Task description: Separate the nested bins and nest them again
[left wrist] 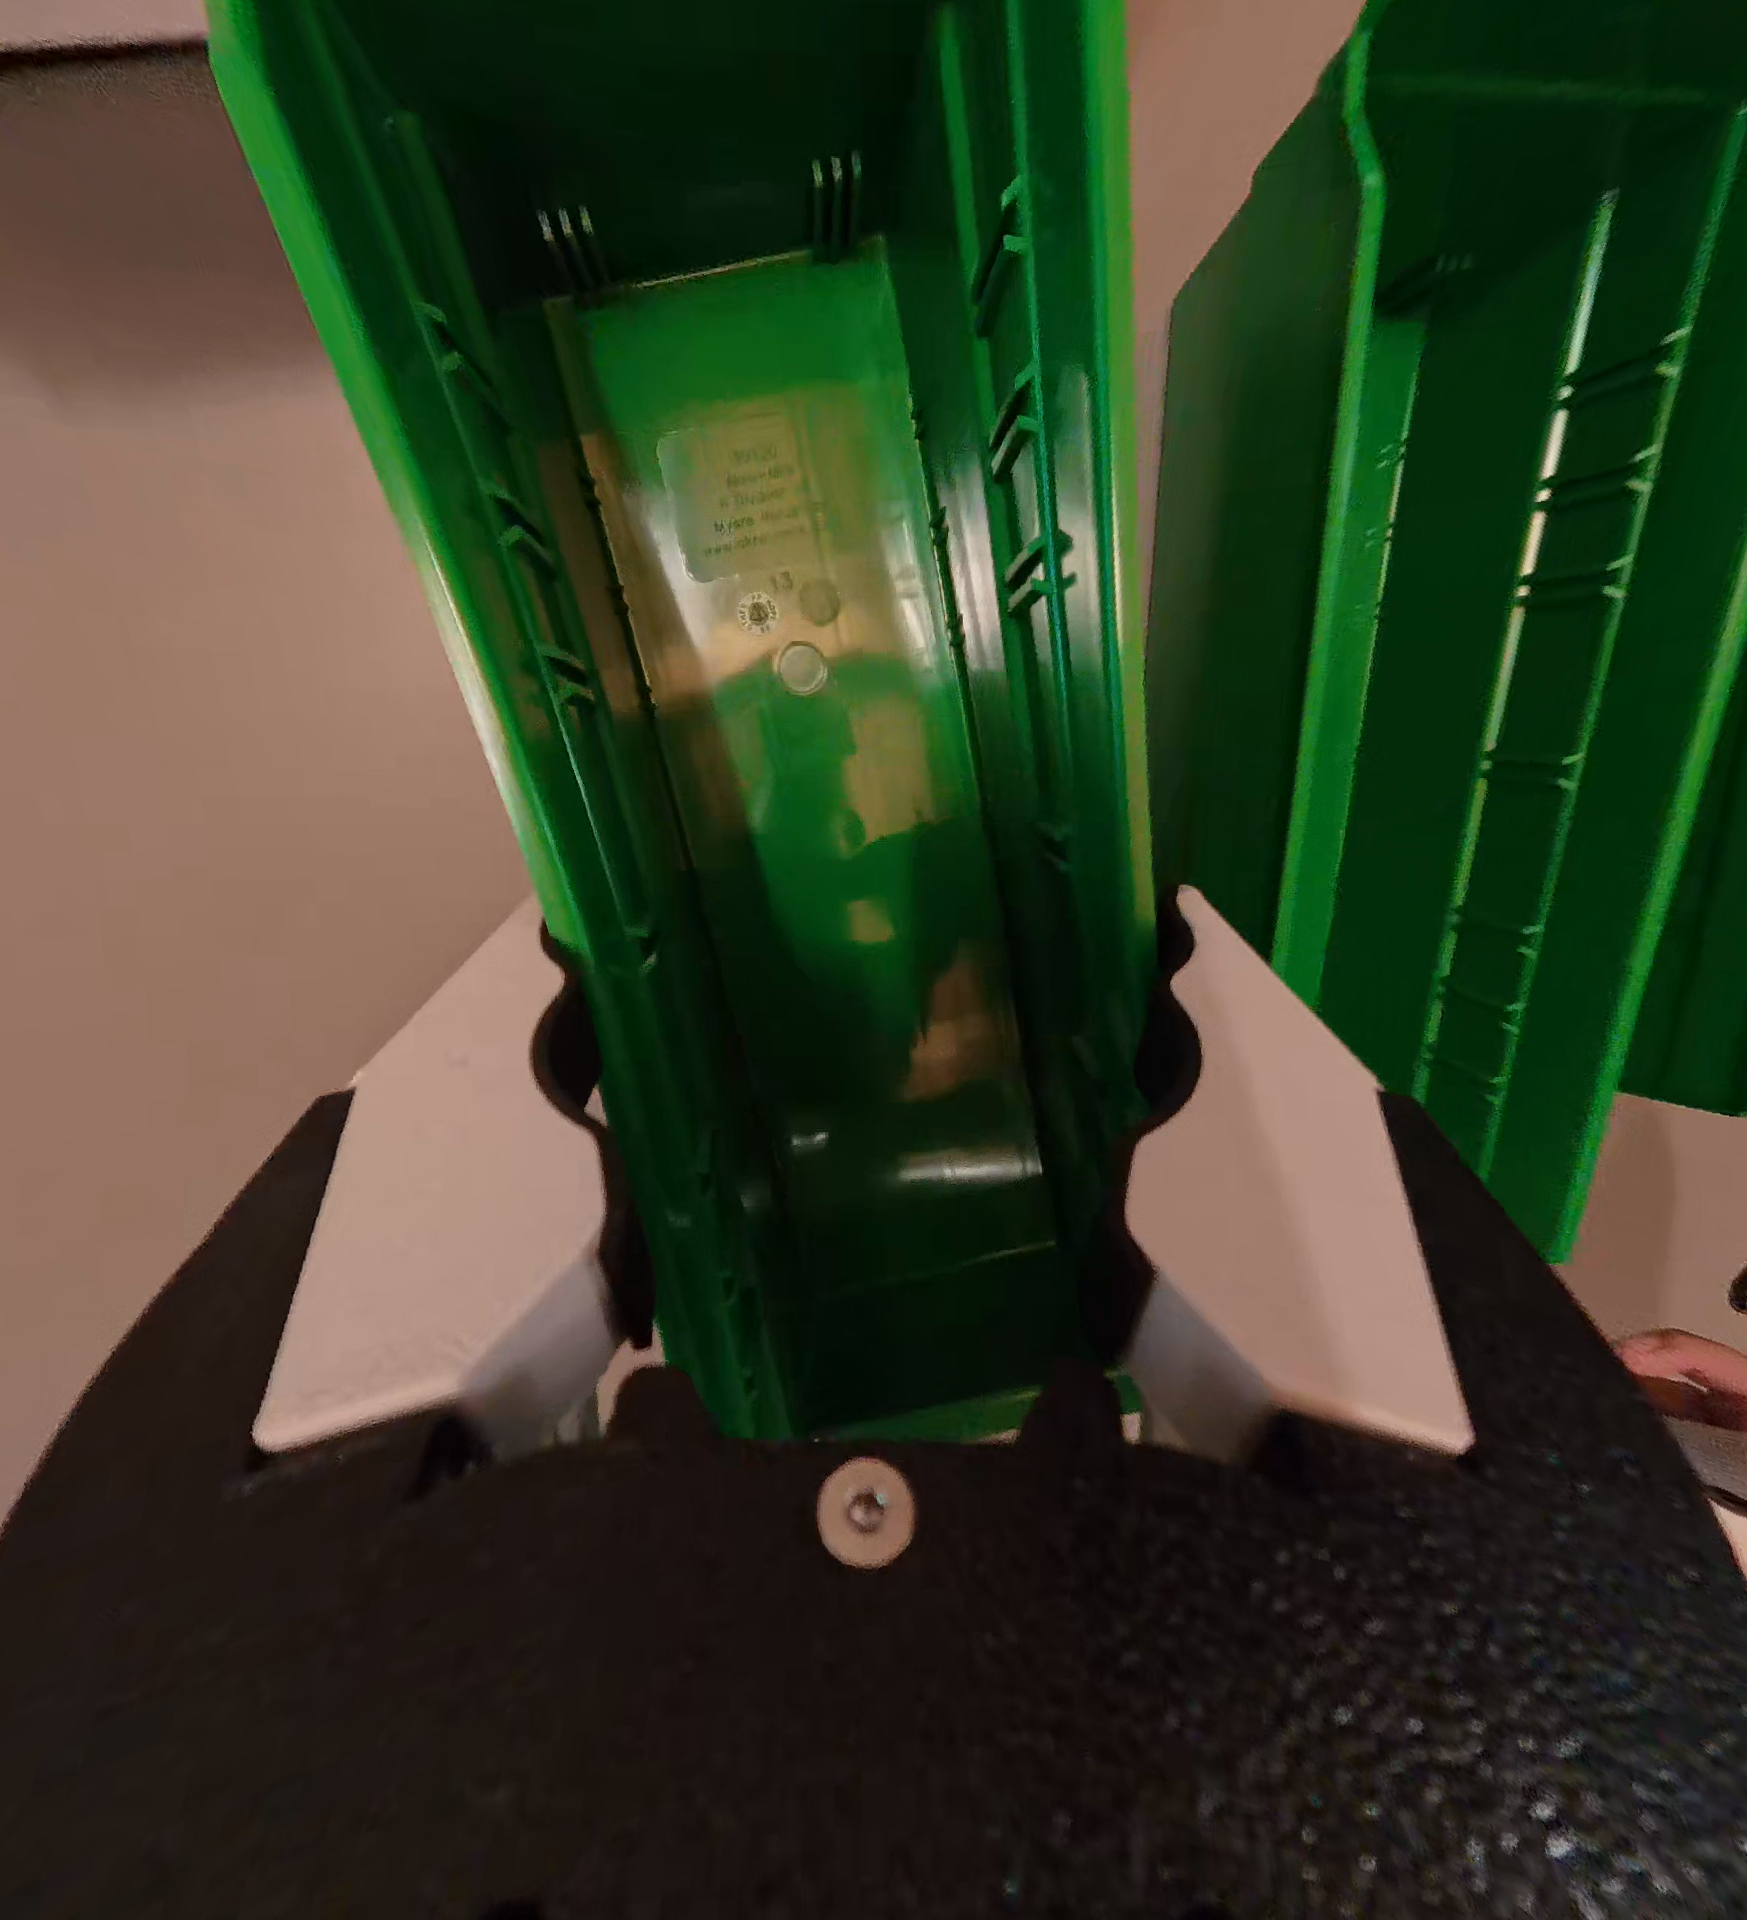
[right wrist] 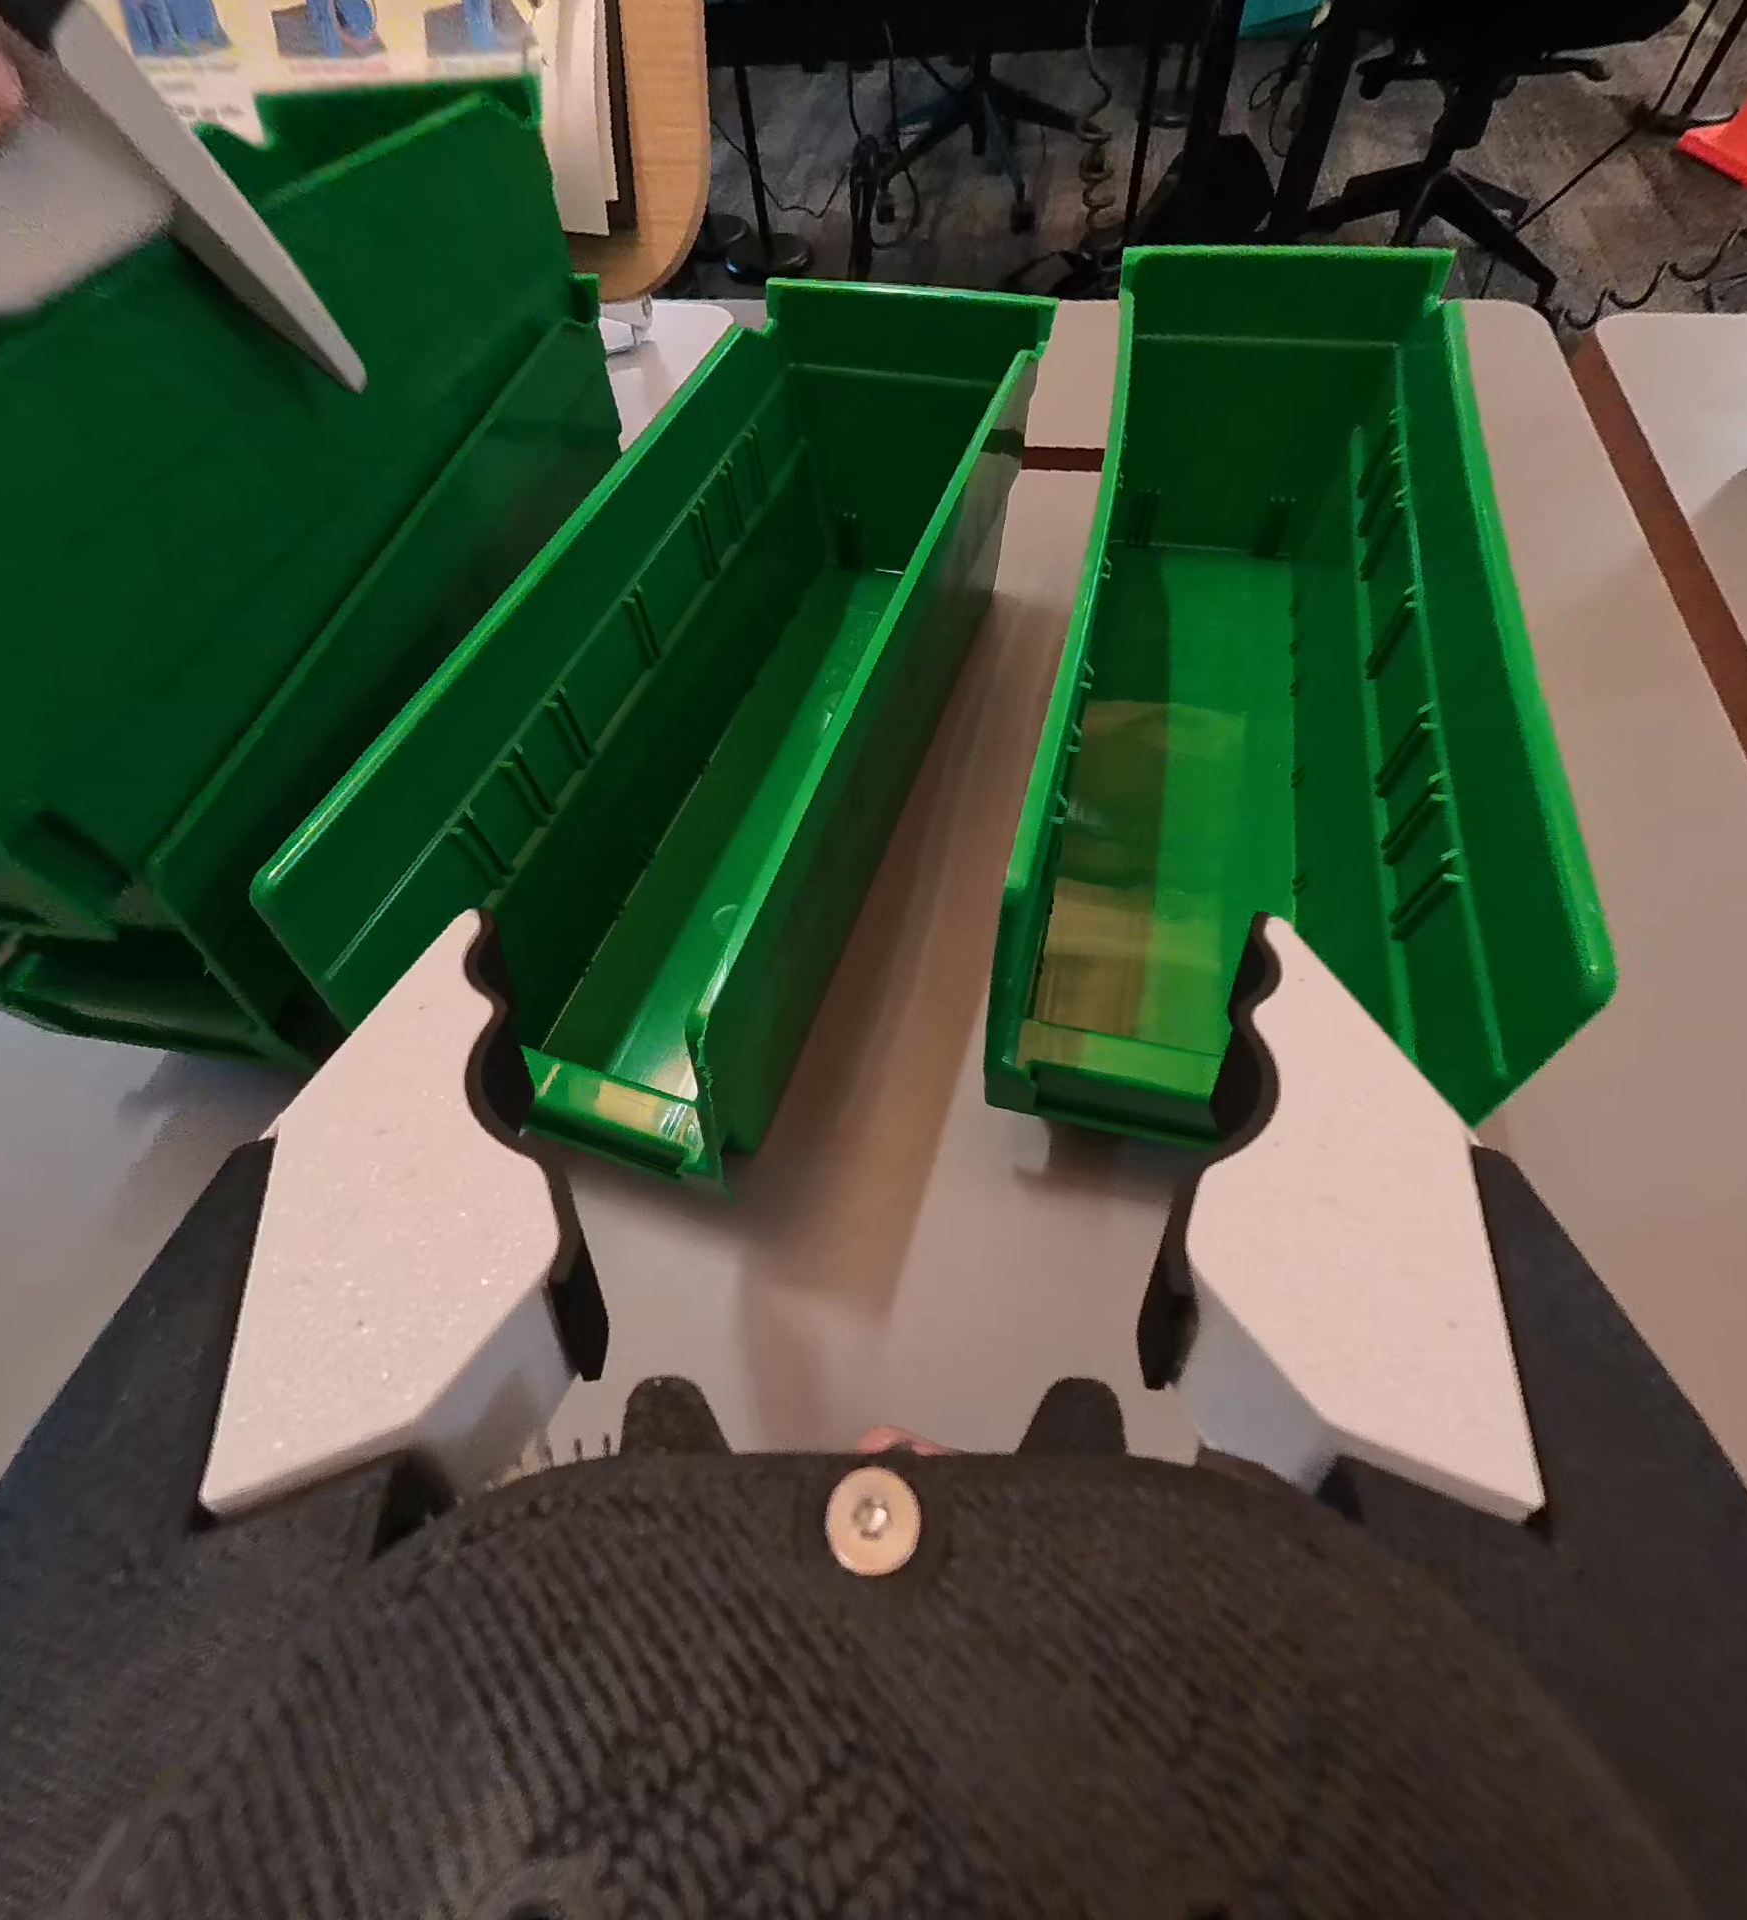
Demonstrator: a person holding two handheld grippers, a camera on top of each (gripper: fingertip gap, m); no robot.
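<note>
Bins coming apart, two already down on the worktop!

The left claw (left wrist: 864, 1039) was clenched on a green bin (left wrist: 775, 623), lifted and tilted, with another green stack (left wrist: 1471, 623) just beside it. The right claw (right wrist: 874, 1023) hung released over the worktop (right wrist: 952, 935), where two empty bins (right wrist: 703, 748) (right wrist: 1264, 727) sat apart. Re-nesting looked not yet begun.

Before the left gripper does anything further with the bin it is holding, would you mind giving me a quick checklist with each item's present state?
1. Left gripper clamped on held bin: ok.
2. Right gripper open and empty: ok.
3. Middle bin lying alone on the table: ok.
4. Right bin empty inside: ok.
5. Held bin free of the neighbouring bin: cannot tell.
</note>
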